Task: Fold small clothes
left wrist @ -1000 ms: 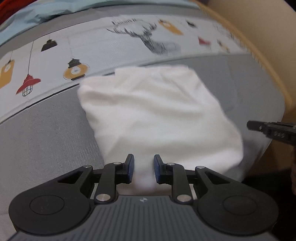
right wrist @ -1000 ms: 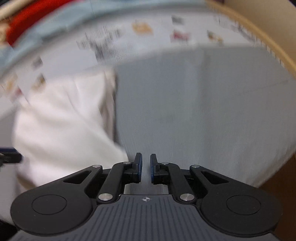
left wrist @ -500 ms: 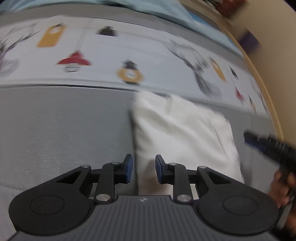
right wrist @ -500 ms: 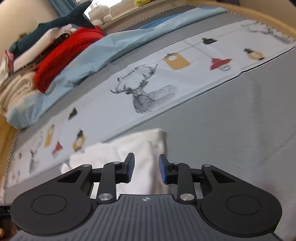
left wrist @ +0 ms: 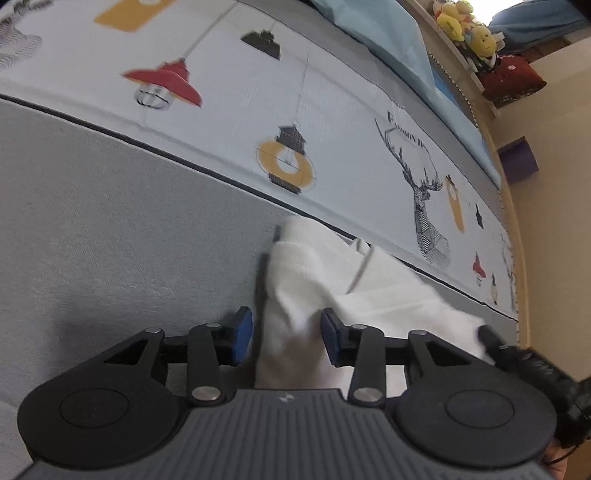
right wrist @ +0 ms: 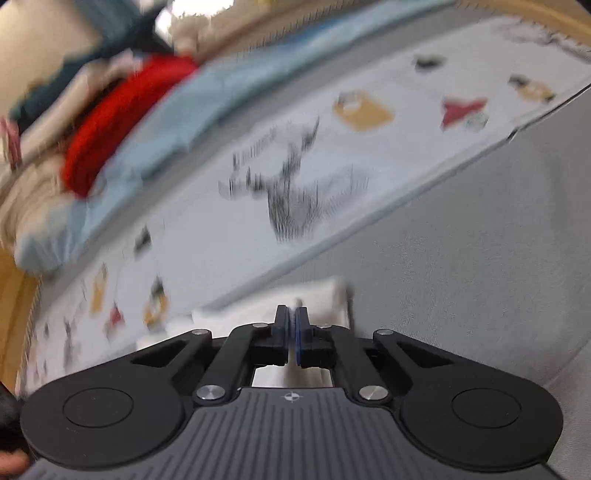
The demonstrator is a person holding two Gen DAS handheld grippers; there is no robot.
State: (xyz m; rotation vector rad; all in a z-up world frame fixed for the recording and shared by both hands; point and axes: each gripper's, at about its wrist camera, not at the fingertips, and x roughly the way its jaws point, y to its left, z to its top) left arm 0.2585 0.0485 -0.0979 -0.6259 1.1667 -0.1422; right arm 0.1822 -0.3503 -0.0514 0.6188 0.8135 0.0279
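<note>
Grey bedsheet [left wrist: 110, 236] fills the near side of both views, w/ a pale printed band [left wrist: 332, 122] beyond it: lamps, lanterns, a deer head. Past the band lies a light-blue cover [left wrist: 388, 33]. Plush toys [left wrist: 465, 26] sit on a ledge at top right of the left view; the right view shows a red cloth [right wrist: 110, 122] heaped on other bedding at top left, all blurred.

White garment [left wrist: 354, 291] lies on the grey sheet, its far edge touching the dark seam line of the printed band. It is bunched, w/ a raised fold running toward the left gripper [left wrist: 286, 338].

Left gripper: jaws opening, blue pads apart. A ridge of the garment sits between them; the right pad looks close to the cloth, the left pad stands clear of it, so no clamp.

Right gripper [right wrist: 293, 332]: jaws closed tight, pads together. White cloth shows right at and behind the tips, and prob. a thin bit is pinched, but the blur makes that unsure. In the left view the right gripper [left wrist: 517, 354] shows as a black bar at the garment's right edge, touching it.

Part of a hand [right wrist: 11, 458] shows at bottom left of the right view.
</note>
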